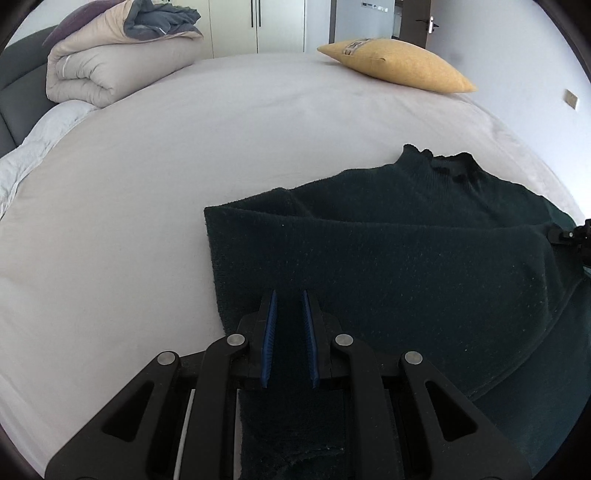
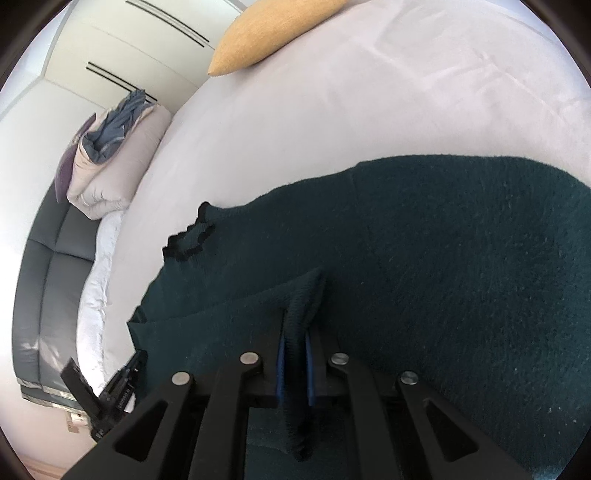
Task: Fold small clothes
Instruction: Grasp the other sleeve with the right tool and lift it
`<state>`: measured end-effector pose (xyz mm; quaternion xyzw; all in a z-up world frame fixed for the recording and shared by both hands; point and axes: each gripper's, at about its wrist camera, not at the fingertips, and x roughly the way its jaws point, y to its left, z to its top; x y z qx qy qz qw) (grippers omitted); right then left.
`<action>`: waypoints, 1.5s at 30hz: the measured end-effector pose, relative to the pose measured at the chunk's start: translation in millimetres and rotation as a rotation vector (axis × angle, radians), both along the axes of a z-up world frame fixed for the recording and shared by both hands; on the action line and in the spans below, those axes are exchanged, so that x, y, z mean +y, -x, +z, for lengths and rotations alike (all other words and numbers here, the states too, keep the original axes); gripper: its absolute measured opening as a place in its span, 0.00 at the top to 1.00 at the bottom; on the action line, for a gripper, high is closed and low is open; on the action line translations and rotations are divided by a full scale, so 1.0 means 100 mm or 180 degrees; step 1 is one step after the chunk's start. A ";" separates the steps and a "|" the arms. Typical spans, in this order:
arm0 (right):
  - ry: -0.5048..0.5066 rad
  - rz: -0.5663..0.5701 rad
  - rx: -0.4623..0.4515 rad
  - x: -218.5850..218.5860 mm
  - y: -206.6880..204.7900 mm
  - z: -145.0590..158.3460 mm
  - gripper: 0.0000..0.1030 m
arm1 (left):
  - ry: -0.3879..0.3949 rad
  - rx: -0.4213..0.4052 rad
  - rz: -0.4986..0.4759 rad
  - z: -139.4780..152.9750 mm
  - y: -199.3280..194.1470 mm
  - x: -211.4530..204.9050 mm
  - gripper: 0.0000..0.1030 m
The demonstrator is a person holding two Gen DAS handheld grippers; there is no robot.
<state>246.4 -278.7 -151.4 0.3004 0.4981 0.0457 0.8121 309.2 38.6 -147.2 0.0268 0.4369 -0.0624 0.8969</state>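
A dark green knit sweater (image 1: 406, 251) lies on the pale bed sheet (image 1: 166, 166), collar (image 1: 439, 162) pointing away, one sleeve folded across its body. My left gripper (image 1: 289, 299) hovers over the sweater's left edge, its blue-padded jaws slightly apart with nothing between them. In the right wrist view my right gripper (image 2: 297, 332) is shut on a pinched fold of the sweater (image 2: 443, 258), lifting it a little off the cloth. The collar (image 2: 190, 236) lies to its left. The right gripper shows at the left wrist view's right edge (image 1: 576, 236); the left gripper shows at lower left (image 2: 107, 391).
A yellow pillow (image 1: 399, 64) lies at the bed's far right. A folded beige duvet with grey clothes on top (image 1: 110, 55) sits at the far left by a grey headboard (image 1: 18, 85). White wardrobes (image 1: 255, 26) stand behind.
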 end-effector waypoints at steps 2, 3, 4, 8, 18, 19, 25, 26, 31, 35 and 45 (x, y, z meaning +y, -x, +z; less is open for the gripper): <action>0.0044 0.0000 -0.0018 0.01 -0.01 0.02 0.94 | -0.0043 -0.0017 0.0000 0.00 0.02 -0.01 0.86; 0.0075 0.0011 -0.0015 0.02 -0.01 0.03 0.94 | -0.0058 -0.0030 -0.0003 -0.02 0.02 -0.03 0.86; 0.0085 0.0015 -0.0020 0.02 -0.01 0.03 0.94 | -0.0067 -0.0046 -0.0006 -0.03 0.01 -0.04 0.86; 0.0098 -0.0160 -0.0050 -0.06 0.07 0.10 0.87 | -0.0012 -0.0050 0.0005 -0.08 -0.02 -0.02 0.86; -0.0052 0.0225 -0.0566 0.47 0.47 0.47 0.69 | -0.0078 -0.0065 0.0011 -0.11 -0.05 -0.07 0.86; -0.0120 0.0329 -0.0565 0.55 0.44 0.44 0.69 | -0.0073 -0.0062 0.0010 -0.11 -0.05 -0.07 0.86; -0.0263 0.0449 -0.0194 0.78 0.12 -0.04 0.71 | 0.0115 -0.0058 0.0016 -0.12 -0.06 0.02 0.86; -0.0489 0.0321 -0.0202 0.63 0.12 -0.16 0.83 | 0.0170 -0.0059 0.0022 -0.12 -0.07 0.04 0.86; -0.0975 -0.0390 -0.0376 -0.07 0.34 -0.31 1.00 | 0.0475 -0.0038 0.0044 -0.14 -0.08 0.17 0.86; -0.0796 -0.0504 -0.0462 -0.16 0.47 -0.12 0.90 | 0.0574 0.0027 0.0108 -0.02 -0.07 0.22 0.85; -0.0826 0.0041 -0.0392 0.55 0.15 -0.24 0.74 | 0.0599 0.0268 0.0302 0.02 -0.34 0.46 0.85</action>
